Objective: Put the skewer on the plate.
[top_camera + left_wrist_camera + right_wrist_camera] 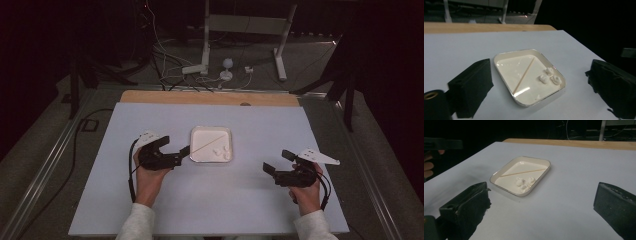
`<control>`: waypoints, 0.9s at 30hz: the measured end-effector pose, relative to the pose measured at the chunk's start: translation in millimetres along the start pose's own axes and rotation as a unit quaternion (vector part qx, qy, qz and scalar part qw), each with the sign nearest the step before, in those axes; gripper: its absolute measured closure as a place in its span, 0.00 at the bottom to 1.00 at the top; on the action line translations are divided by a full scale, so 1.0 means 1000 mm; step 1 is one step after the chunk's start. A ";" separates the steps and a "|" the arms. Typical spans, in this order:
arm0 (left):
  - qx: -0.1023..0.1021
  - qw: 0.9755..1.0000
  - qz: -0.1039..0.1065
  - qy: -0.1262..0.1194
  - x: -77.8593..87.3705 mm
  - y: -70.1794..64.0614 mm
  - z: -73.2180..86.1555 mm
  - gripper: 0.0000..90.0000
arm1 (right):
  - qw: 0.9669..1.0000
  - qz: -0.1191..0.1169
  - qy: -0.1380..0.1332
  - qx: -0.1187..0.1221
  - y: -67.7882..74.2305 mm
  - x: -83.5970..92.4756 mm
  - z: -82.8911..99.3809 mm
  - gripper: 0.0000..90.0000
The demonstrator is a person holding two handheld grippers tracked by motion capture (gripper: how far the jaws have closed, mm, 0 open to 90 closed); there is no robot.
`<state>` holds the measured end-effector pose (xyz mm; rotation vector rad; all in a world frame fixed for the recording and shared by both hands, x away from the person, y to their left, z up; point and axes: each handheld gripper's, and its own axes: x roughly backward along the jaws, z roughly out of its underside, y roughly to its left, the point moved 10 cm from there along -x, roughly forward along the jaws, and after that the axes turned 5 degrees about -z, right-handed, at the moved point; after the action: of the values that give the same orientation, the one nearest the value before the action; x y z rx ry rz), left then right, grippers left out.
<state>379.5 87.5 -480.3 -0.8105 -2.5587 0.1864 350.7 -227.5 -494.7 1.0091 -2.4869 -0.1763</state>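
From the high view, a white tray sits mid-worktop with a thin stick and small white lumps in it; the left tongs, spread and empty, hover just beside its left edge, while the right tongs sit well apart. The left gripper view shows spread jaws flanking the tray. In the right gripper view, that gripper's jaws stand wide, empty.

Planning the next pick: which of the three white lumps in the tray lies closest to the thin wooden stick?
The small white lump at the cluster's stick side; the other two lie nearer the white rectangular tray's rim, farther from the thin wooden stick.
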 end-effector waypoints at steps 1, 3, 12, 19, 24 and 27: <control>-0.005 1.000 -0.002 -0.003 0.004 0.001 0.000 0.02 | 1.000 0.001 0.000 0.001 0.000 0.000 0.000 0.00; -0.015 1.000 -0.003 -0.010 0.013 0.004 0.001 0.01 | 1.000 0.001 -0.001 0.002 0.000 0.001 0.001 0.00; -0.040 0.998 -0.029 -0.032 0.047 0.022 0.008 0.01 | 1.000 0.002 -0.003 0.009 0.000 0.002 0.005 0.00; -0.057 0.996 -0.040 -0.050 0.066 0.030 0.018 0.01 | 1.000 0.005 -0.003 0.021 0.003 0.002 0.008 0.00; -0.056 0.995 -0.049 -0.061 0.075 0.037 0.026 0.01 | 1.000 0.007 -0.008 0.026 0.003 0.003 0.009 0.00; -0.056 0.995 -0.053 -0.065 0.080 0.040 0.026 0.01 | 0.999 0.015 -0.014 0.034 0.002 0.005 0.008 0.00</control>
<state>329.9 166.1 -483.7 -0.7208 -2.7487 0.0635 342.6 -229.7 -499.1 1.0022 -2.5487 -0.0967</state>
